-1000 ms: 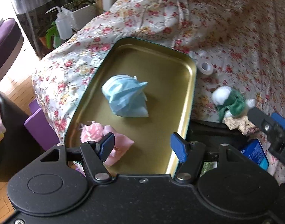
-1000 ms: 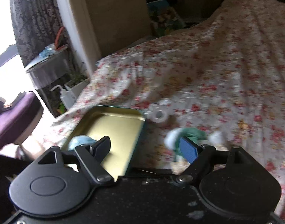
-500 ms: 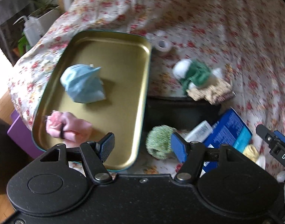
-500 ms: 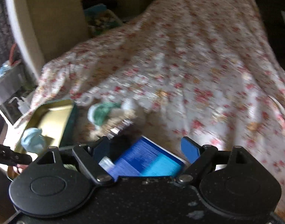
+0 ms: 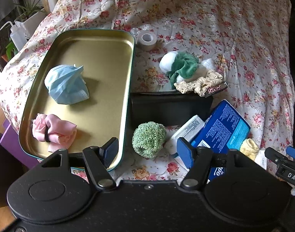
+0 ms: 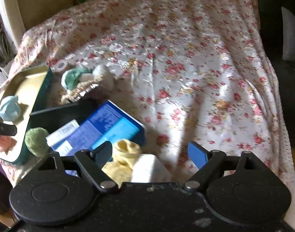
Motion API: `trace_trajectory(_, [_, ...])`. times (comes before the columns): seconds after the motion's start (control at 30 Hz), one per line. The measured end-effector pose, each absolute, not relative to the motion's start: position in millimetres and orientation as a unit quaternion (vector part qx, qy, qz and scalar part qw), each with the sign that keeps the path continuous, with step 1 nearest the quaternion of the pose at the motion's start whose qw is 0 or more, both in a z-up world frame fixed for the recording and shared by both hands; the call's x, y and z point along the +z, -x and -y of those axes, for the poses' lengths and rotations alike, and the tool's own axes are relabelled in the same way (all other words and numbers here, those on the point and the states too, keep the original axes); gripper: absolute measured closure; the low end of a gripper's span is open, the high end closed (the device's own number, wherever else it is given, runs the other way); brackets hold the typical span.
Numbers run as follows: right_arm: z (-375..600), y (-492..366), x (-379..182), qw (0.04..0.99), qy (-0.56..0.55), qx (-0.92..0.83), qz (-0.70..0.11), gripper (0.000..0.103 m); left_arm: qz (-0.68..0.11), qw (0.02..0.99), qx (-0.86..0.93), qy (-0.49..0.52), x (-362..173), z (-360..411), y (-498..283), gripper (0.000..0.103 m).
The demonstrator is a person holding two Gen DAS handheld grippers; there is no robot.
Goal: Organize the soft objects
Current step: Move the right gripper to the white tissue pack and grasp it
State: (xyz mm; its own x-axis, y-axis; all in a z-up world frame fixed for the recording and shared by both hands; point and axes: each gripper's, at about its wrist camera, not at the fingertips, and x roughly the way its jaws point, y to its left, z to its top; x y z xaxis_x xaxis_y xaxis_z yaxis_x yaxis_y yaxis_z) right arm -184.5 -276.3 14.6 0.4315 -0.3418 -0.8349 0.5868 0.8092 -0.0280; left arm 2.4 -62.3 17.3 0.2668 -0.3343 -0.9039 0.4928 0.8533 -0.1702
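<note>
On the flowered bedspread a gold tray (image 5: pixel 128 89) holds a crumpled blue mask (image 5: pixel 66 85) and a pink cloth bundle (image 5: pixel 54 131). My left gripper (image 5: pixel 147 151) stands open just short of a green knitted ball (image 5: pixel 149 139), which lies beside the tray and touches neither pad. A green and white soft pile (image 5: pixel 182 67) with a cream lace scrunchie (image 5: pixel 201 83) rests further back. My right gripper (image 6: pixel 149 154) is open over a yellow soft piece (image 6: pixel 126 150) and a white roll (image 6: pixel 147 166); the pads do not press on them.
A black box (image 5: pixel 170 108), a blue packet (image 5: pixel 224 127) and a white tube (image 5: pixel 188 131) lie right of the tray. A tape roll (image 5: pixel 147 40) sits behind it. Plants and a squeeze bottle (image 5: pixel 16 36) stand off the bed at far left.
Both grippers swung right along the bed's near edge. The left one went from over the tray to the green ball. The right one came down over the yellow piece, jaws slightly wider.
</note>
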Motion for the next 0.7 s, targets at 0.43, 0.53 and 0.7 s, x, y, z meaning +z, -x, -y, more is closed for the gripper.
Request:
trace_trajectory(0.43, [305, 169, -10, 0.787, -0.126, -0.183, -0.575, 0.018, -0.554, 0.790, -0.252, -0.072, 13, 62, -4, 0.041])
trace_trajectory(0.53, [308, 163, -17, 0.774, -0.124, -0.141, -0.605, 0.018, -0.556, 0.789, -0.253, -0.072, 13, 63, -4, 0.041])
trace_trajectory(0.7, [315, 149, -36, 0.752, -0.100, -0.145, -0.634, 0.019, -0.556, 0.787, -0.256, -0.074, 12, 66, -3, 0.041])
